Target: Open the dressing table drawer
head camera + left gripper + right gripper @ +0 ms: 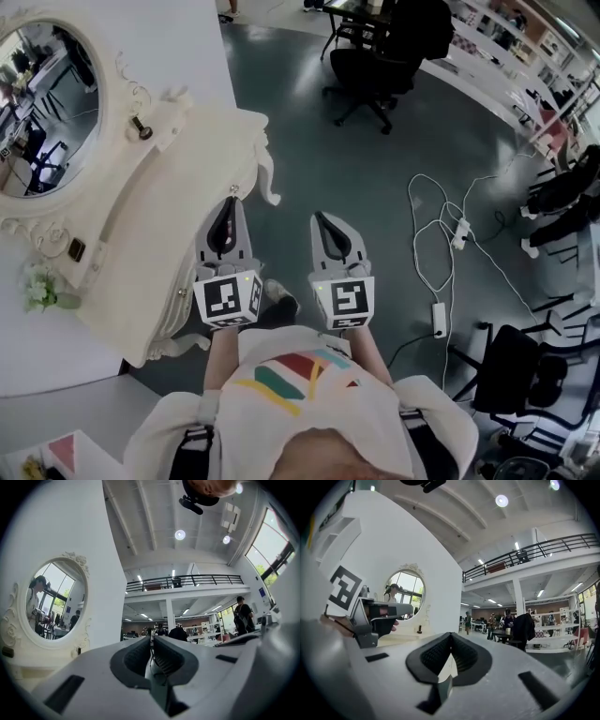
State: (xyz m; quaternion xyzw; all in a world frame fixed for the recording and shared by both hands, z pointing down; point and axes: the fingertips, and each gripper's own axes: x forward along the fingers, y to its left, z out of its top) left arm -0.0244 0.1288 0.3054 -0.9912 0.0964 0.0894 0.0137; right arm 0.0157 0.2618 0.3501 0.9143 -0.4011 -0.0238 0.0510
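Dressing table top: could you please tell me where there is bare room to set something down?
Bare: the table top between the mirror and its front edge, beside the left gripper. Taken: along the mirror, a small dark object and flowers.

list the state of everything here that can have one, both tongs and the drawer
left tongs: shut, empty, tips by the table's front edge
right tongs: shut, empty, over the floor
dressing table drawer: looks closed, nothing pulled out from the front
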